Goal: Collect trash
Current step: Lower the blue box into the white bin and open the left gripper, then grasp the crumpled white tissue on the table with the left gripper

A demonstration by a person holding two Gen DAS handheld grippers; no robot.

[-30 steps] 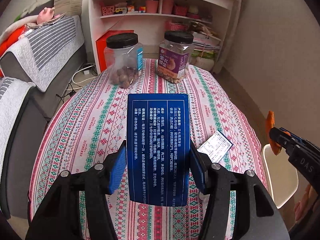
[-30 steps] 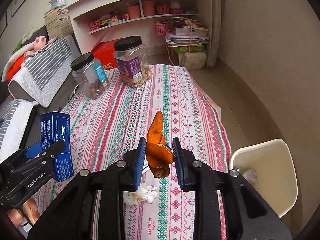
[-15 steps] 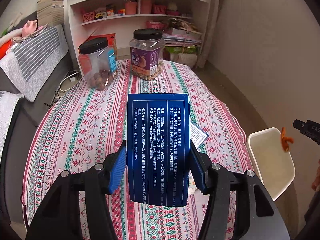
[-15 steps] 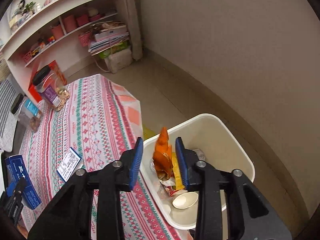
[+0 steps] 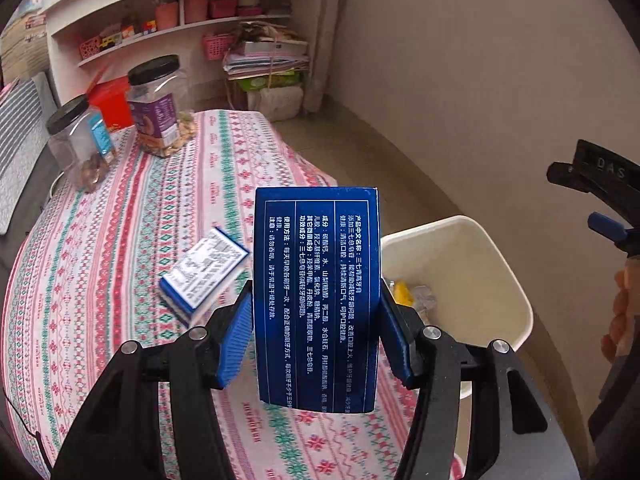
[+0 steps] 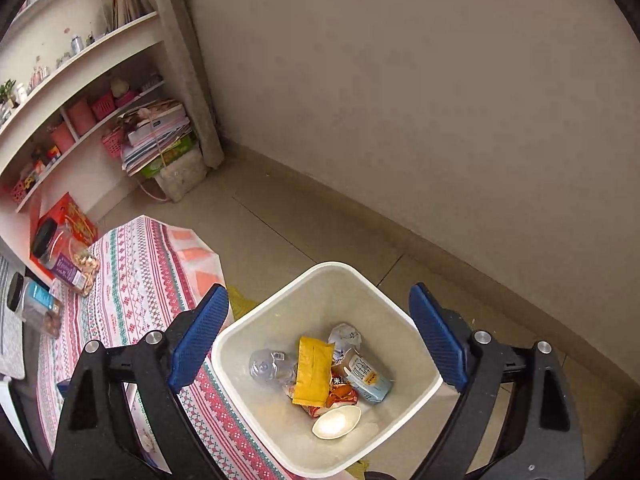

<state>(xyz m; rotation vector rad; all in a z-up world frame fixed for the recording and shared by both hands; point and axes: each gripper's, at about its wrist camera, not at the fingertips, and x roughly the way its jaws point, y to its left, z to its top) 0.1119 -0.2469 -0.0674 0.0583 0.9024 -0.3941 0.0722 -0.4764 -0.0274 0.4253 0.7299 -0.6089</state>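
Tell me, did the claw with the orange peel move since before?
Yes. The right claw swung off the striped tablecloth to above the white trash bin. Its jaws have just been opening, nothing between them.

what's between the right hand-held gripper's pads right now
Nothing is held: in the right wrist view the right hand-held gripper stands open above the white bin.

Two nut jars (image 5: pixel 120 120), cluttered shelves (image 5: pixel 180 12)

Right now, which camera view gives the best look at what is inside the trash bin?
The right wrist view: it looks straight down into the trash bin, showing a yellow packet, a carton and a white spoon. The left wrist view catches the bin from the side, mostly its inner wall, half hidden behind the blue box.
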